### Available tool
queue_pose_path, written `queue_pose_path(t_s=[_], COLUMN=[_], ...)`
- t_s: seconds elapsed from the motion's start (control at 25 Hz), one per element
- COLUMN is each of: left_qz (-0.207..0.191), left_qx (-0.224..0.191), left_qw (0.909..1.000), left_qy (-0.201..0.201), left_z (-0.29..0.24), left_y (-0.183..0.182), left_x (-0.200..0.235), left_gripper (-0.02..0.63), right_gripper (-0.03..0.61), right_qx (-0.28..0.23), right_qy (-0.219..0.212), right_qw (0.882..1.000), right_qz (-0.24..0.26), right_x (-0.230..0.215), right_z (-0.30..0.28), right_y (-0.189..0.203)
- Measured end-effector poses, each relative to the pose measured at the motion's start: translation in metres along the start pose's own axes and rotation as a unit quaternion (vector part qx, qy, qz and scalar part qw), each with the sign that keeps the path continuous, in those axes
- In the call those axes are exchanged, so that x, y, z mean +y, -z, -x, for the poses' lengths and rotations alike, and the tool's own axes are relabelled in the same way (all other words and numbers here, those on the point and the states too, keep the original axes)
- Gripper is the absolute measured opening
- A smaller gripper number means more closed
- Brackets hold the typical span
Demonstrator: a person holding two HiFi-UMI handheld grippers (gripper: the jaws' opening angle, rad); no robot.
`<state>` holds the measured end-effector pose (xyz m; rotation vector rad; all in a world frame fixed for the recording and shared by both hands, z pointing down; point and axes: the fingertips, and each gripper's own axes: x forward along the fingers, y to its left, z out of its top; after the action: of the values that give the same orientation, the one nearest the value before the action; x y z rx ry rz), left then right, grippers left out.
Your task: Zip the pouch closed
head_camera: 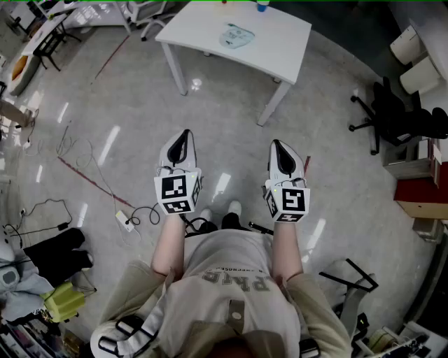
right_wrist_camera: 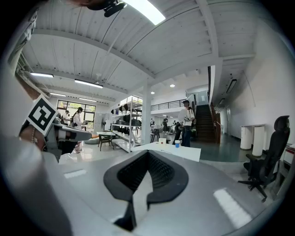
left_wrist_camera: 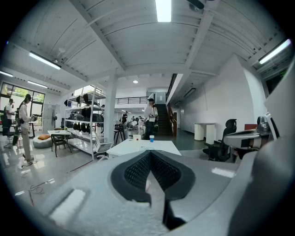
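Both tools are up in front of you, side by side at chest level, noses aimed at the white table (head_camera: pixel 210 31) ahead. Your left gripper (head_camera: pixel 183 137) has its jaws pressed together, and its own view shows nothing between the dark ribbed pads (left_wrist_camera: pixel 138 171). Your right gripper (head_camera: pixel 277 145) is the same: jaws together, pads (right_wrist_camera: pixel 159 171) meeting with nothing caught in them.

The pouch (head_camera: pixel 236 36) lies flat on the tabletop, a pale patterned shape near the middle, slightly towards the far edge. It is well apart from both grippers, with a stretch of bare grey floor (head_camera: pixel 231 133) between you and the table. From your head view it sits roughly on the line that runs up between the two grippers.

A blue cup (head_camera: pixel 262 5) stands at the table's far edge, beyond the pouch. The left gripper view shows that cup (left_wrist_camera: pixel 151 138) just above the closed jaw tips, and the right gripper view shows it (right_wrist_camera: pixel 177 144) a little to the right of them.

A black office chair (head_camera: pixel 392 115) stands off to your right, well clear of the table. Loose cables (head_camera: pixel 136 215) trail on the floor near your left foot.
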<state>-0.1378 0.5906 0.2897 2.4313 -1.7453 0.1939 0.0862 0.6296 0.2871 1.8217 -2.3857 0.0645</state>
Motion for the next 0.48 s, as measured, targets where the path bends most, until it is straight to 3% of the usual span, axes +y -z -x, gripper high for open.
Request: queue_pose_path(t_s=[0.48], left_qz=[-0.005], left_qx=[-0.004], left_qw=[0.9999], left_qy=[-0.012], left_z=[-0.009], left_y=[-0.004], left_x=[-0.003], left_gripper=[0.008], right_gripper=[0.000], right_qx=[-0.001], right_qy=[-0.005], right_qw=[1.000], right_qz=[0.011], right_x=[-0.014], right_z=[-0.003], right_y=[-0.001])
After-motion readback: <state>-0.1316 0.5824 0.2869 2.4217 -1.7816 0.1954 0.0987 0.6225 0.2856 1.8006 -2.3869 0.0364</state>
